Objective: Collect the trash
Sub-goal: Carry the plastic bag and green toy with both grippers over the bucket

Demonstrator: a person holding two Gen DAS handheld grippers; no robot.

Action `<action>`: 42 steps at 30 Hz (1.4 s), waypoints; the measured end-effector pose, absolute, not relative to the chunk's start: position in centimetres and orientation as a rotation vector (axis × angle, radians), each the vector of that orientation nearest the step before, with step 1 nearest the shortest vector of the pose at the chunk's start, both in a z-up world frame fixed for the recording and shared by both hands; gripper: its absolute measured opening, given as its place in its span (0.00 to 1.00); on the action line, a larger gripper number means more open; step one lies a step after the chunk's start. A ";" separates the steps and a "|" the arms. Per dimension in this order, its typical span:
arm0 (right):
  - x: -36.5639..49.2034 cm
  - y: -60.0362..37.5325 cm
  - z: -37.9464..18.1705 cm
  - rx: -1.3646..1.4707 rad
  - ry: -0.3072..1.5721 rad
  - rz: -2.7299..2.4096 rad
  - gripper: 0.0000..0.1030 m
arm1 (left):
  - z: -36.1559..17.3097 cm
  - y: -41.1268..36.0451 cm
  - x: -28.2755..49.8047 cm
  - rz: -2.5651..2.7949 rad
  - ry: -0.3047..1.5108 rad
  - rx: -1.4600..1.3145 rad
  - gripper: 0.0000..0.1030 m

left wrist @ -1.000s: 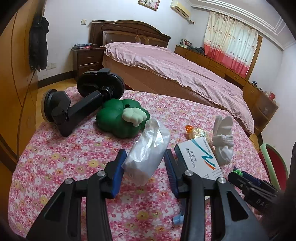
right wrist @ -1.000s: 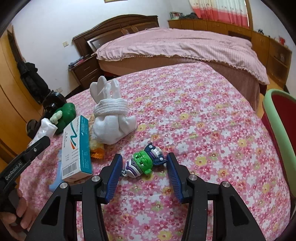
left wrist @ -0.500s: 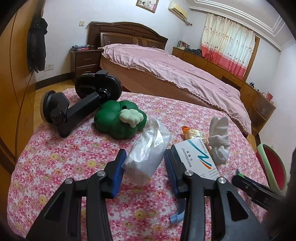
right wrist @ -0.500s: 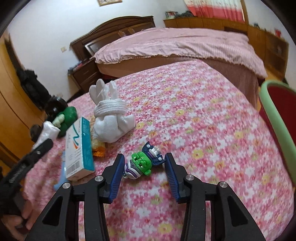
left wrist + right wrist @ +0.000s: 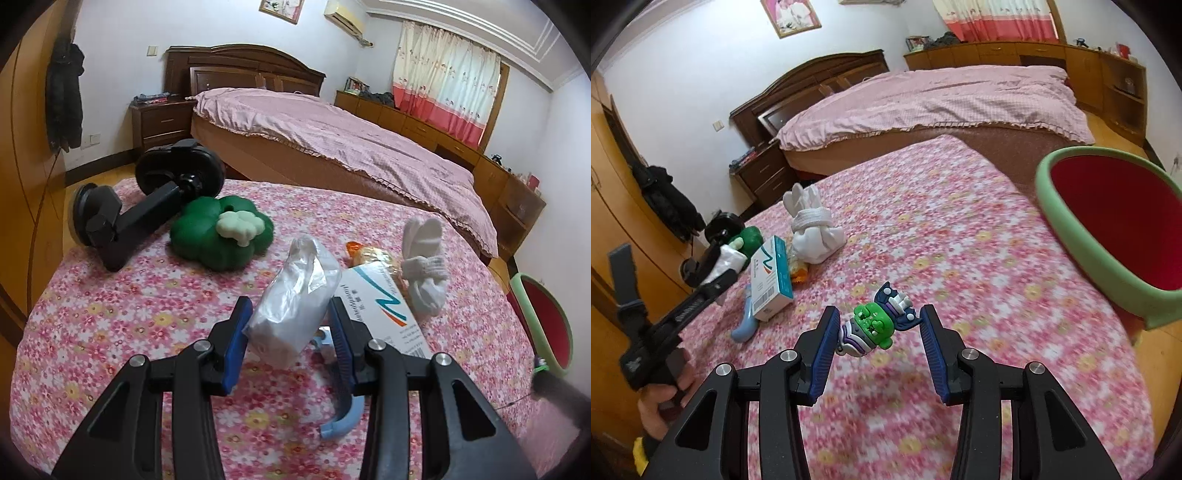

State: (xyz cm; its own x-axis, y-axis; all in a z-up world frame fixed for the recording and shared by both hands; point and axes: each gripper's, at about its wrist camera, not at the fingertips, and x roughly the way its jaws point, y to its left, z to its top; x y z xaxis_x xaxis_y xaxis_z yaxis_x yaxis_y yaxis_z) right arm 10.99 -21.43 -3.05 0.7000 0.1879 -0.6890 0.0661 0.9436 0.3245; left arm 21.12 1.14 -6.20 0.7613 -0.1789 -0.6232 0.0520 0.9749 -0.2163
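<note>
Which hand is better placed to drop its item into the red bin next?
Right. The right gripper holds the green toy with the bin close beside it; the left gripper, holding the plastic bag, sits further away.

The white-and-teal box [image 5: 384,314] carries print too small to read.

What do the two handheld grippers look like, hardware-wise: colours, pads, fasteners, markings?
Both match: the left gripper and right gripper have black plastic linkage arms with triangular cut-outs, silver round fasteners at the pivots, and blue ribbed fingers. From the right wrist view, the left unit's black body carries small white lettering, too blurred to read, and a coil spring. No cables visible. A yellow cuff edge shows at the left hand.
</note>
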 end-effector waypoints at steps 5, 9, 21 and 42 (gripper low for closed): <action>8.9 -23.1 -1.4 0.373 0.747 0.050 0.44 | -5.3 0.8 20.6 -0.130 0.677 -0.184 0.41; 7.8 -24.3 -0.3 0.393 0.721 0.038 0.44 | -3.8 -0.2 19.7 -0.160 0.661 -0.169 0.41; 6.9 -29.8 3.8 0.434 0.639 0.020 0.44 | -0.4 -8.2 17.5 -0.368 0.676 -0.214 0.41; 9.2 -43.1 3.2 0.433 0.590 -0.105 0.44 | 0.0 -29.4 17.4 -0.624 0.751 -0.013 0.41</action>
State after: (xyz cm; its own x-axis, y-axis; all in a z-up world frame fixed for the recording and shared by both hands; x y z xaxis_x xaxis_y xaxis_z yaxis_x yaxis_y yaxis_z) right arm 9.23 -43.12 3.17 0.8287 0.0260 -0.5591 0.2180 0.9050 0.3652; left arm 17.42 -29.42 -0.03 0.5598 -0.5339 -0.6337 0.5251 0.8202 -0.2272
